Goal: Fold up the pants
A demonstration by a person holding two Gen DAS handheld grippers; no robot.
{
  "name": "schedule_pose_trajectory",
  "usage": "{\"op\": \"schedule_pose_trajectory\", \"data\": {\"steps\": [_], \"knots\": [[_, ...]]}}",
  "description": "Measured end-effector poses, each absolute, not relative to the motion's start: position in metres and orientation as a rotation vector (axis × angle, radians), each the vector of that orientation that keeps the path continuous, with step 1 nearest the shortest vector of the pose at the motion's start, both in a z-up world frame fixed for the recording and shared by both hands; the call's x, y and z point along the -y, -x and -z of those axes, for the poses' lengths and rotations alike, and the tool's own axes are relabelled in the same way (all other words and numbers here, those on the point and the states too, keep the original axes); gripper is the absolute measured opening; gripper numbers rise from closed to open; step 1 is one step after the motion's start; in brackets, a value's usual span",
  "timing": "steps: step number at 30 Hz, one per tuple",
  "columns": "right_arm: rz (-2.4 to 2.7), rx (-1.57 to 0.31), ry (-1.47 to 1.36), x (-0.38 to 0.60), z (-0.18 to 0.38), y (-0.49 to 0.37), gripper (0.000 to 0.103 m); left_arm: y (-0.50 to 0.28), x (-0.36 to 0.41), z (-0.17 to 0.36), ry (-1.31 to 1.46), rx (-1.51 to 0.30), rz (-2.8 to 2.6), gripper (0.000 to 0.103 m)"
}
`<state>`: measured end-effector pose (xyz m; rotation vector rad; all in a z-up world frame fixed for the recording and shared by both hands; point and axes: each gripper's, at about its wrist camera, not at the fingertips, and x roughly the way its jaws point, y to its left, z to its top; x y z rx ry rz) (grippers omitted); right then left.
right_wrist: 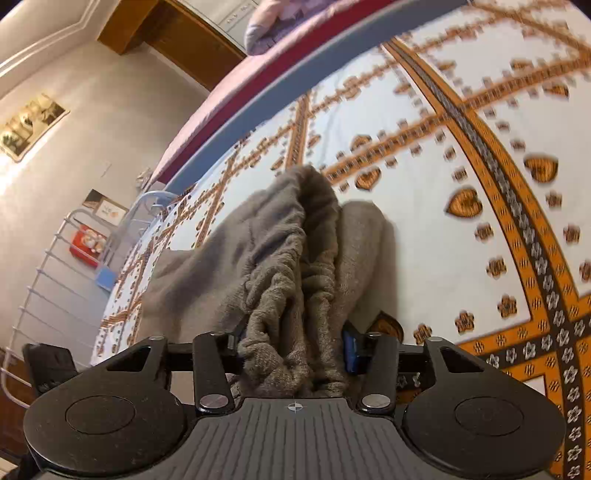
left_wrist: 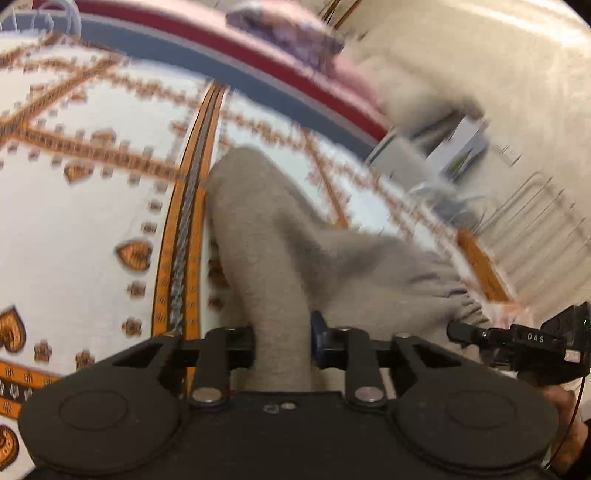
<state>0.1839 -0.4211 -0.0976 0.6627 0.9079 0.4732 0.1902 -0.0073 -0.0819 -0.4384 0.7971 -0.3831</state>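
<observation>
Grey fleece pants lie on a bed with a white and orange patterned cover. My left gripper is shut on a flat strip of the pants, a leg that runs away across the bed. My right gripper is shut on the gathered elastic waistband of the pants, bunched between its fingers. In the right wrist view the rest of the pants spreads left and ahead on the cover. The right gripper also shows at the right edge of the left wrist view, beside the waistband.
A blue, red and pink bed edge runs along the far side, with a purple bundle on it. A white rail frame stands beside the bed by the wall. A red box sits on the floor.
</observation>
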Motion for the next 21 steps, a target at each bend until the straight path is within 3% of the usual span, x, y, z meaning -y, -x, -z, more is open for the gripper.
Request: {"op": "schedule_pose_trajectory", "data": {"steps": [9, 10, 11, 12, 13, 15, 17, 21], "knots": [[-0.56, -0.688, -0.65, 0.413, 0.037, -0.216, 0.042, -0.233, 0.005, 0.043, 0.434, -0.647, 0.412, 0.016], [-0.552, -0.7, -0.673, 0.416, 0.038, -0.226, 0.046, -0.243, 0.007, 0.046, 0.401, -0.67, 0.399, 0.032], [-0.53, -0.722, -0.696, 0.418, 0.044, -0.237, 0.056, -0.25, 0.011, 0.053, 0.328, -0.694, 0.348, 0.062], [-0.485, -0.737, -0.696, 0.421, 0.053, -0.246, 0.066, -0.253, 0.017, 0.062, 0.209, -0.708, 0.211, 0.08], [-0.392, -0.771, -0.665, 0.422, 0.066, -0.255, 0.089, -0.251, 0.022, 0.07, 0.107, -0.718, 0.084, 0.088], [-0.148, -0.869, -0.555, 0.429, 0.089, -0.264, 0.09, -0.24, 0.018, 0.081, 0.099, -0.712, 0.078, 0.085], [-0.204, -0.813, -0.639, 0.445, 0.093, -0.251, 0.09, -0.233, 0.016, 0.079, 0.139, -0.735, 0.054, 0.084], [-0.209, -0.726, -0.532, 0.438, 0.053, -0.221, 0.096, -0.195, 0.029, 0.055, 0.087, -0.719, 0.071, 0.094]]}}
